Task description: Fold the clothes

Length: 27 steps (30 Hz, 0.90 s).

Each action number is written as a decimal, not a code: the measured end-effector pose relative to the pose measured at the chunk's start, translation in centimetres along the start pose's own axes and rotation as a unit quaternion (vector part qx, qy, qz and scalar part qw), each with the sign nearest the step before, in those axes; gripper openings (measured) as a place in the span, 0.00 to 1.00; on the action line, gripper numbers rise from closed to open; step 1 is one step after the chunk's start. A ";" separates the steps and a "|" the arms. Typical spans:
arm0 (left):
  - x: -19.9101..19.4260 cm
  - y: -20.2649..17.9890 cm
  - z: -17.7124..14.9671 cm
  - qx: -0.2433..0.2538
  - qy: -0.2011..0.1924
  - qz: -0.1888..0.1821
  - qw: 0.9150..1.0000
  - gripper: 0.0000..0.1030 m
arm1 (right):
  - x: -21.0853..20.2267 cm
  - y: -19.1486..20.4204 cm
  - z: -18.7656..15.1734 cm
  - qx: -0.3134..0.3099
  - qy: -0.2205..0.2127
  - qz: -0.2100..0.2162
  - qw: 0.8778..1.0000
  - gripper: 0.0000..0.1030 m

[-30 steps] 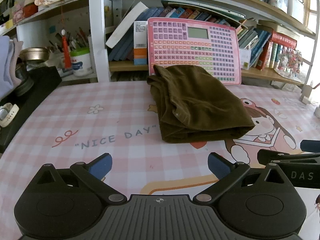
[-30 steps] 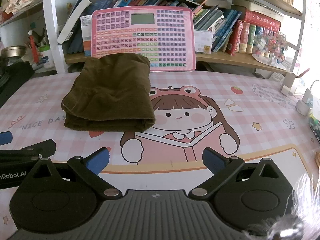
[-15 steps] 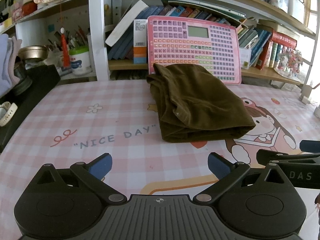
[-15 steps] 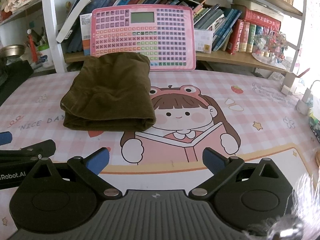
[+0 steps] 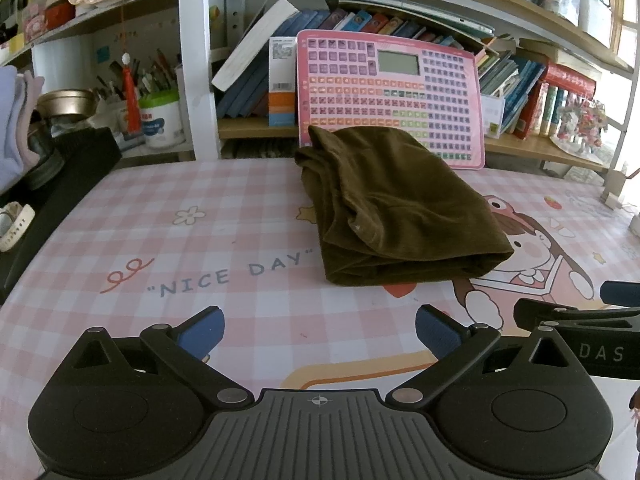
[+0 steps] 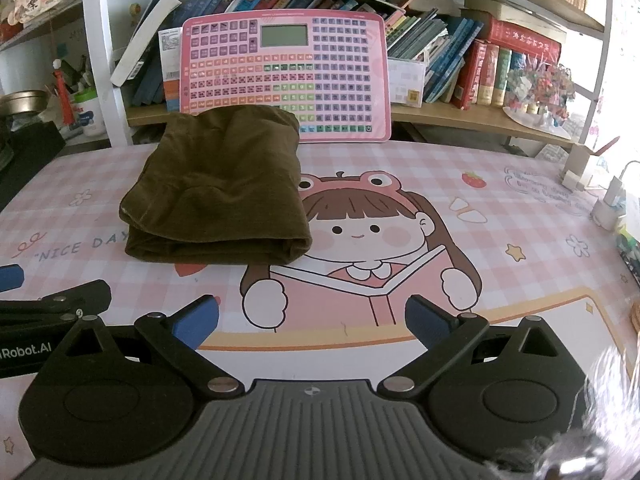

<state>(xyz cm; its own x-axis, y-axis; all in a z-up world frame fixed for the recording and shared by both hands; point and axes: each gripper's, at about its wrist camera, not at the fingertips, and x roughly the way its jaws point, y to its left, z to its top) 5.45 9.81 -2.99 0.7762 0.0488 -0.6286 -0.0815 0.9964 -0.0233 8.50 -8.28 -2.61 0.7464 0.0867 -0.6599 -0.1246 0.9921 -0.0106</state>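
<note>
The brown cloth point(image 5: 396, 208) lies folded on the pink mat point(image 5: 168, 216), ahead of both grippers and touching neither. The left gripper point(image 5: 318, 330) and right gripper point(image 6: 312, 320) have their fingers spread wide, holding nothing. The cloth's long side runs away toward the pink keyboard toy point(image 6: 284, 76), thick folded edge facing the grippers. Neither gripper looks clearly nearer.

One folded olive-brown velvety garment point(image 5: 396, 208) at centre frame. One pink checked cartoon desk mat point(image 5: 200, 248) under it. One pink rectangular learning tablet with a key grid and small screen point(image 6: 284, 80), upper centre. Two black two-finger grippers with blue pads: left gripper point(image 5: 318, 330) and right gripper point(image 6: 312, 320), each at bottom centre of its own view. One white tub of pens point(image 5: 160, 120), left. One brass-coloured round bowl point(image 5: 66, 102), far left. Books on the shelf: too many and too overlapped to count.
</note>
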 end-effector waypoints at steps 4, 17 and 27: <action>0.0 0.0 0.0 0.000 0.001 0.000 1.000 1.00 | 0.0 0.0 0.0 0.000 0.001 0.000 1.000 0.97; 0.0 0.2 0.1 -0.002 0.003 -0.002 1.000 1.00 | 0.1 0.0 0.0 0.001 0.001 0.000 1.000 0.98; -0.1 0.2 0.1 -0.006 0.001 -0.011 1.000 1.00 | 0.0 0.0 0.0 0.001 0.001 0.001 1.000 0.97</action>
<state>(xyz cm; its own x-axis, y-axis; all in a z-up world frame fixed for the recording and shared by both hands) 5.42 10.04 -2.81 0.7769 0.0261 -0.6291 -0.0708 0.9964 -0.0461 8.56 -8.30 -2.62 0.7450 0.0891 -0.6611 -0.1247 0.9922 -0.0067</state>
